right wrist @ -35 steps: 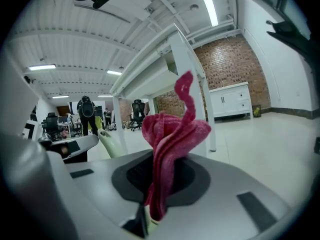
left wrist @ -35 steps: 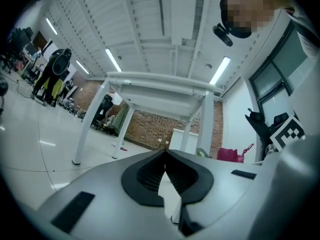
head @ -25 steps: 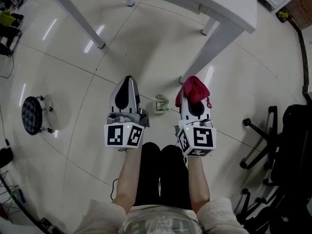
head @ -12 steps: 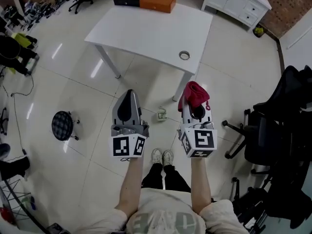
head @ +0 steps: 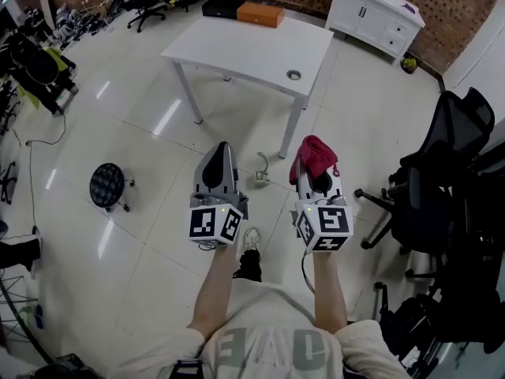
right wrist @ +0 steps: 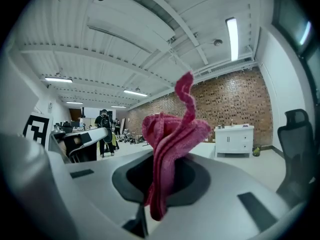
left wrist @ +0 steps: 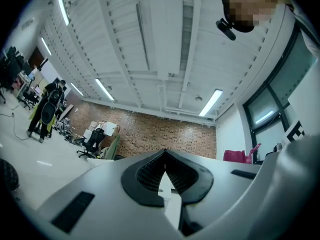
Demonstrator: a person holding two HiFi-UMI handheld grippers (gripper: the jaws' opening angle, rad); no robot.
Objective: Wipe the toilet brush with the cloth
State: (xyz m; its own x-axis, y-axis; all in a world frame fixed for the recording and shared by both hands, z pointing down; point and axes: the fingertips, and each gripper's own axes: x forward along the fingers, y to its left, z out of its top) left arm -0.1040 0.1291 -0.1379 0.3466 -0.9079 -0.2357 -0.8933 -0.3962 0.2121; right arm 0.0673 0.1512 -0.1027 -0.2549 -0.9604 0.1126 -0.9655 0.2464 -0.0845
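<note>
My right gripper (head: 314, 164) is shut on a pink-red cloth (head: 314, 153), which bunches up above its jaws; in the right gripper view the cloth (right wrist: 170, 134) stands up from between the closed jaws of the right gripper (right wrist: 161, 189). The left gripper (head: 220, 150) is shut with nothing in it, and in the left gripper view its jaws (left wrist: 165, 159) meet in front of the ceiling. Both are held high and about level, side by side. Far below on the floor, between them, lies a small pale object with a thin handle (head: 260, 174); whether it is the toilet brush I cannot tell.
A white table (head: 252, 46) stands ahead, with an orange box (head: 260, 13) beyond it. A white cabinet (head: 379, 14) lines the brick wall. Black office chairs (head: 442, 172) crowd the right side. A round black stool (head: 106, 185) sits on the floor at left.
Both grippers have risen a long way together, and the floor and table now look much smaller below. The cloth stays in the right gripper; the left stays shut.
</note>
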